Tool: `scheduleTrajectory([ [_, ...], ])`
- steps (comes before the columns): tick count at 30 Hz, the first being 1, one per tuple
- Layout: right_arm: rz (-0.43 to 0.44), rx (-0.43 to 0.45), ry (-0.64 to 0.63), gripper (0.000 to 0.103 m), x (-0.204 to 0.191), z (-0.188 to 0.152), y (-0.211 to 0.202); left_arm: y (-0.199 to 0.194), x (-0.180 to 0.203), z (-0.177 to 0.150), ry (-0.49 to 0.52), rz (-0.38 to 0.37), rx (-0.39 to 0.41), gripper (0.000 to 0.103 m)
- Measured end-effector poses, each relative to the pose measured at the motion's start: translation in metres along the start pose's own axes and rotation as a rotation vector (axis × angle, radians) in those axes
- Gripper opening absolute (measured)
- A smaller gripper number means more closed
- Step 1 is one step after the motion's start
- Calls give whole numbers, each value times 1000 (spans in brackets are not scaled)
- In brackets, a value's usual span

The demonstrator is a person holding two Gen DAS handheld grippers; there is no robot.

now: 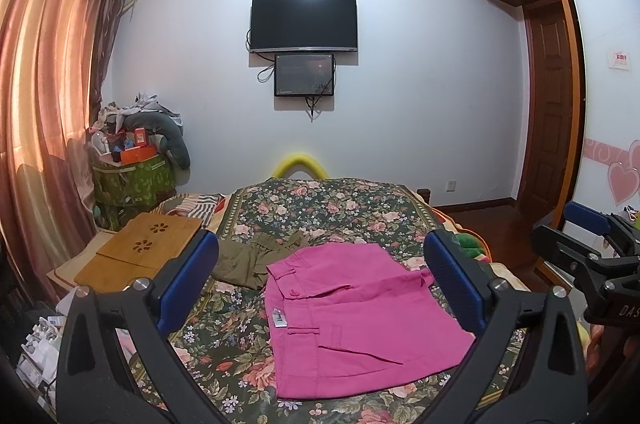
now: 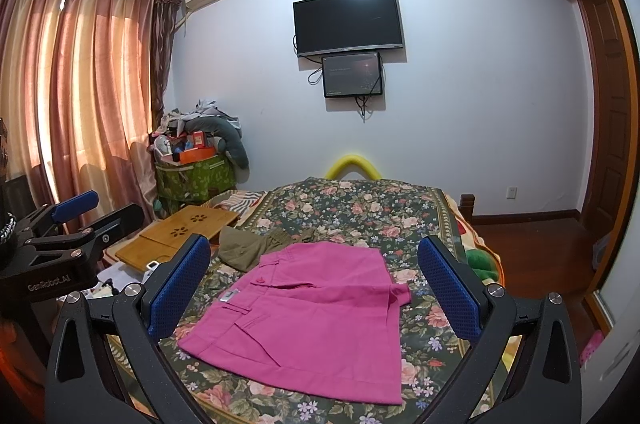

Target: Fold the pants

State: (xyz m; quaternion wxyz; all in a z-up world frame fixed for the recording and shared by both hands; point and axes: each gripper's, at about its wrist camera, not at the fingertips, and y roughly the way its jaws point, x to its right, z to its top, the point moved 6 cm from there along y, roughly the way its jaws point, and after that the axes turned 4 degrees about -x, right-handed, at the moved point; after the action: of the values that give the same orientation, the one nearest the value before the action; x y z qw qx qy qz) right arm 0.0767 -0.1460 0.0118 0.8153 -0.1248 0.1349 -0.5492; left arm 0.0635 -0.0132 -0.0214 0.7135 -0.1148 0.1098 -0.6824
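The pink pants (image 1: 360,320) lie folded into a compact rectangle on the floral bedspread (image 1: 320,208); they also show in the right wrist view (image 2: 316,316). My left gripper (image 1: 320,284) is open and empty, held above the pants. My right gripper (image 2: 314,288) is open and empty, also above them. The right gripper shows at the right edge of the left wrist view (image 1: 592,248), and the left gripper at the left edge of the right wrist view (image 2: 80,220).
A crumpled olive garment (image 1: 256,256) lies just beyond the pink pants, also in the right wrist view (image 2: 256,248). A wooden lap tray (image 1: 140,252) sits at the bed's left. A green bin piled with clutter (image 1: 132,176) stands by the curtain. Wooden floor lies to the right.
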Motion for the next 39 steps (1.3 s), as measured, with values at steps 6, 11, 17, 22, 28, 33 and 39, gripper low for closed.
scheduleTrajectory([
  [6, -2, -7, 1, 103, 0, 0, 1, 2, 1, 0, 0, -1, -5, 103],
  [11, -5, -16, 6, 103, 2, -1, 6, 6, 0, 0, -7, -6, -13, 103],
  [17, -28, -42, -3, 103, 8, -7, 21, 28, -3, -7, -21, 2, -71, 103],
  [22, -38, -90, -4, 103, 19, -15, 46, 68, -11, -21, -17, 16, -171, 103],
  [28, -56, -189, -20, 103, 37, -37, 91, 130, -23, -43, -7, 38, -298, 103],
  [33, -105, -292, -42, 103, 62, -64, 129, 186, -39, -64, 17, 80, -392, 103],
  [39, -122, -402, -33, 103, 93, -88, 162, 247, -62, -94, -3, 101, -537, 103],
])
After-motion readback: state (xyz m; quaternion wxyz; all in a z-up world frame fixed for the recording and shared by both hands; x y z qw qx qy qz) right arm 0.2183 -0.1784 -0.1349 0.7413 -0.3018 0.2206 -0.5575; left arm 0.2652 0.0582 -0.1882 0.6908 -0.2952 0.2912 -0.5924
